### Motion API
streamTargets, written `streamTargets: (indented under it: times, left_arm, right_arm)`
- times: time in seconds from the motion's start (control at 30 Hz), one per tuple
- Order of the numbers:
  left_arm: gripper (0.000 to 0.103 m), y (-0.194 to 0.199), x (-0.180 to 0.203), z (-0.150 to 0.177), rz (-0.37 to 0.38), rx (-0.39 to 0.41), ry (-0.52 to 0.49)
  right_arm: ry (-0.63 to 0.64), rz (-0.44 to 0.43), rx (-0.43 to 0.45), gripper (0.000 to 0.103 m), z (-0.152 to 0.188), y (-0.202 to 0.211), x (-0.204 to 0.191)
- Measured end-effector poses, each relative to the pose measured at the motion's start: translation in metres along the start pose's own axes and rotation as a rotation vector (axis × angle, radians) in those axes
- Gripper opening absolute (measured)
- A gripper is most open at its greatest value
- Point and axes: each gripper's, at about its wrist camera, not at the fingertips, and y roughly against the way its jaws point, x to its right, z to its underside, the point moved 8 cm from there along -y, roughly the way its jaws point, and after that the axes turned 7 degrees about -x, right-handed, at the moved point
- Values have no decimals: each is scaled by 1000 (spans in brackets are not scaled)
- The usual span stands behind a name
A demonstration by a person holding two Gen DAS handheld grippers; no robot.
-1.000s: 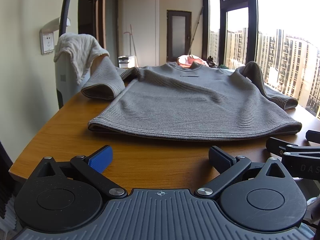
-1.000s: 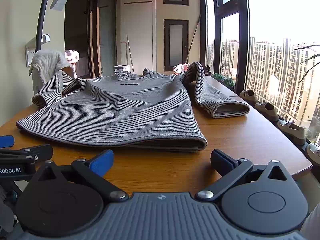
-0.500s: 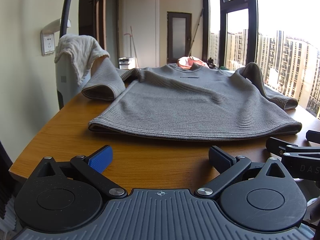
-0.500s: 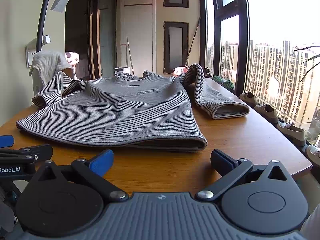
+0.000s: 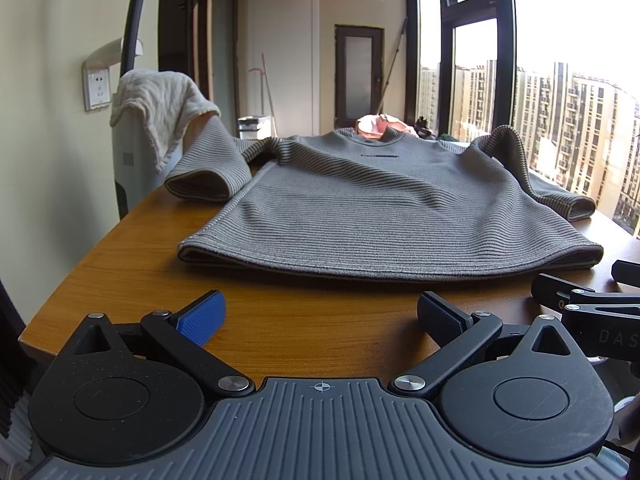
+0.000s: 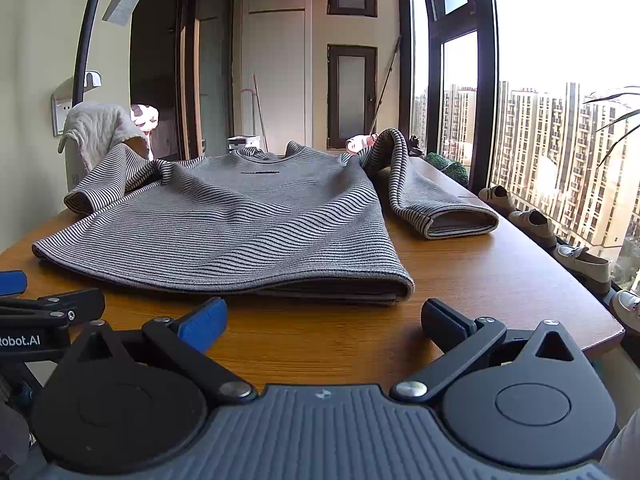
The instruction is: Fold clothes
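A grey striped long-sleeved sweater (image 5: 372, 208) lies flat, front up, on the wooden table (image 5: 120, 248), hem towards me, collar far. It also shows in the right wrist view (image 6: 240, 224). Its left sleeve (image 5: 212, 168) is bent up by the table's left edge; its right sleeve (image 6: 436, 208) lies beside the body. My left gripper (image 5: 320, 316) is open and empty, just short of the hem. My right gripper (image 6: 324, 320) is open and empty, near the hem's right corner. Each gripper shows at the edge of the other's view.
A white cloth (image 5: 160, 112) hangs over an appliance at the table's left edge. A pink item (image 5: 376, 124) lies beyond the collar. Shoes (image 6: 536, 220) stand on the sill along the window on the right. The table's right edge (image 6: 580, 292) curves near my right gripper.
Both grippers have tilted up or risen slightly, so the scene sits a little lower in both views. The sweater has not moved.
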Motion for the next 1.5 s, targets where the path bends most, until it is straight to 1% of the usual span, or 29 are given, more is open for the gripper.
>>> streamTargets:
  times: [1.5]
  left_arm:
    - [103,4,1,2,1,10,1]
  right_arm:
    - [0,0,7,103,2,0,0]
